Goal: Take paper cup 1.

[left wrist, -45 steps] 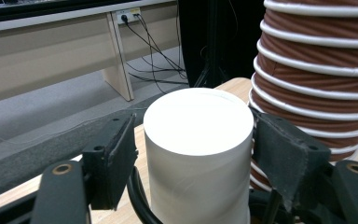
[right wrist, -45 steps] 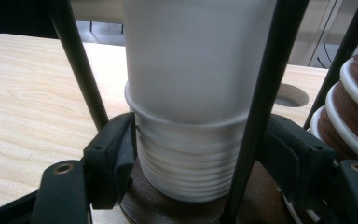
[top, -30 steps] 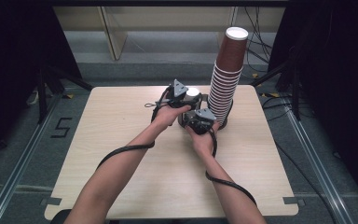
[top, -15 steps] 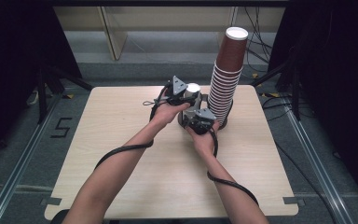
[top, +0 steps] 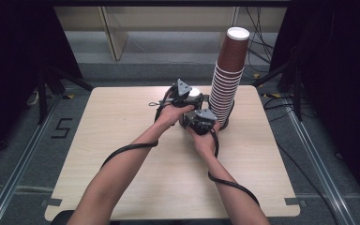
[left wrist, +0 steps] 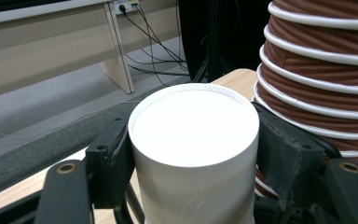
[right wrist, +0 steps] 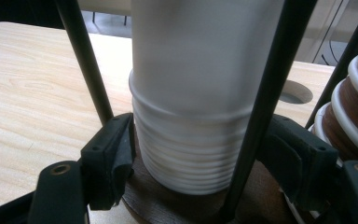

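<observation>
Right, view by view:

1. High view: both hands meet mid-counter [top: 122, 122], just beside the tall brown cup stack [top: 227, 79] at the far right. Left tool [top: 193, 94] has the white cup [top: 195, 92] up top. Right tool [top: 198, 111] sits lower and nearer the person, pointing at the same spot. Only readable writing: a "5" mark [top: 58, 127] on the floor, left of the counter. No brand seen on any cup.

2. Left tool view: the left tool [left wrist: 193, 163] is nearly shut, w/ both pads pressed on the white cup [left wrist: 193, 135], one per side. The cup stands upright, long axis vertical, flat white end toward the camera. Brown cup stack [left wrist: 317, 70] is just beside it, to the right.

3. Right tool view: the right tool [right wrist: 200, 172] straddles the ringed foot of a white cup stack [right wrist: 191, 154], which stands on sthg round and brown. Its jaws have been easing open. One pad looks to touch the rims, the other is half hidden behind a black bar [right wrist: 86, 60], so I can't tell if it grips. A round hole [right wrist: 296, 92] shows in the counter [right wrist: 37, 93] behind.

4. Key relation, my read: the gripped cup sits directly above the nested rims, so separating them prob. runs straight up along that vertical axis, w/ the left tool doing the lifting.
</observation>
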{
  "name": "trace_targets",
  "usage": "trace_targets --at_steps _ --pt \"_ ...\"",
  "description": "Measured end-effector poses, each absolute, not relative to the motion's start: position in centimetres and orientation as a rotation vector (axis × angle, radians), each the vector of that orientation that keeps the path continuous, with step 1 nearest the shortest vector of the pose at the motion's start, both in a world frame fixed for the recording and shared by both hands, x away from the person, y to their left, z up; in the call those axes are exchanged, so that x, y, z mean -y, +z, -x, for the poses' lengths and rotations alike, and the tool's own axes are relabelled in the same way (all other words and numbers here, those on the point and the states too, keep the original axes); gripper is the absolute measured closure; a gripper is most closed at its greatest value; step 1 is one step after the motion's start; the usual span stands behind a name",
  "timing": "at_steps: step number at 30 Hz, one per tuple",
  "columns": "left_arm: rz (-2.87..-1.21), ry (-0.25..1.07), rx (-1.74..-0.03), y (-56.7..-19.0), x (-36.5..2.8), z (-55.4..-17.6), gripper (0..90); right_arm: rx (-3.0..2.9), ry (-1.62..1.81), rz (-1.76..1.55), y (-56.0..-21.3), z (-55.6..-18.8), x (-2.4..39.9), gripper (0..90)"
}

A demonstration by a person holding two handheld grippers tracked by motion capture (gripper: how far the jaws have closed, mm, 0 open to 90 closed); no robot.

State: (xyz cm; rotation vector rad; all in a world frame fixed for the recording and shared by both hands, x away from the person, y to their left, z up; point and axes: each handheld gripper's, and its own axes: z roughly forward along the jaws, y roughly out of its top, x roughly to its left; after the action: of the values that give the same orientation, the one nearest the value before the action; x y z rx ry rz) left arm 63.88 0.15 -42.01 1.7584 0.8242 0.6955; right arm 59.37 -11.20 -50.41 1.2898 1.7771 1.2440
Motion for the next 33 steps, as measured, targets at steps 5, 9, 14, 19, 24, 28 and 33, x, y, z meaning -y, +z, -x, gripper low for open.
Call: trace_targets --at_steps 5,9,14,19,24,28,33 --pt "-1.749 0.690 -0.815 -41.2 -0.4 -63.7 33.5 -1.774 1.248 -1.302 -50.4 -59.3 11.3 28.3" --pt "-1.706 0.704 -0.787 -39.5 -0.6 -63.2 33.7 -1.799 1.206 -1.289 -50.1 -59.0 11.6 28.0" --pt "-1.684 0.723 -0.765 -38.0 -0.7 -62.7 33.6 -1.778 1.241 -1.251 -49.7 -58.6 11.5 27.7" --pt "-1.674 0.740 -0.741 -36.7 -0.9 -62.1 33.7 -1.777 1.260 -1.202 -48.6 -57.8 11.6 27.6" --pt "-1.659 0.764 -0.725 -35.4 -1.4 -61.3 33.7 -1.800 1.263 -1.157 -47.4 -56.8 11.9 26.5" --pt "-1.664 0.775 -0.688 -34.1 -1.8 -60.3 33.7 -1.828 1.264 -1.138 -46.3 -55.4 12.7 26.5" --pt "-1.687 0.779 -0.683 -33.3 -2.3 -59.4 33.7 -1.828 1.266 -1.082 -46.0 -54.9 13.4 26.1"
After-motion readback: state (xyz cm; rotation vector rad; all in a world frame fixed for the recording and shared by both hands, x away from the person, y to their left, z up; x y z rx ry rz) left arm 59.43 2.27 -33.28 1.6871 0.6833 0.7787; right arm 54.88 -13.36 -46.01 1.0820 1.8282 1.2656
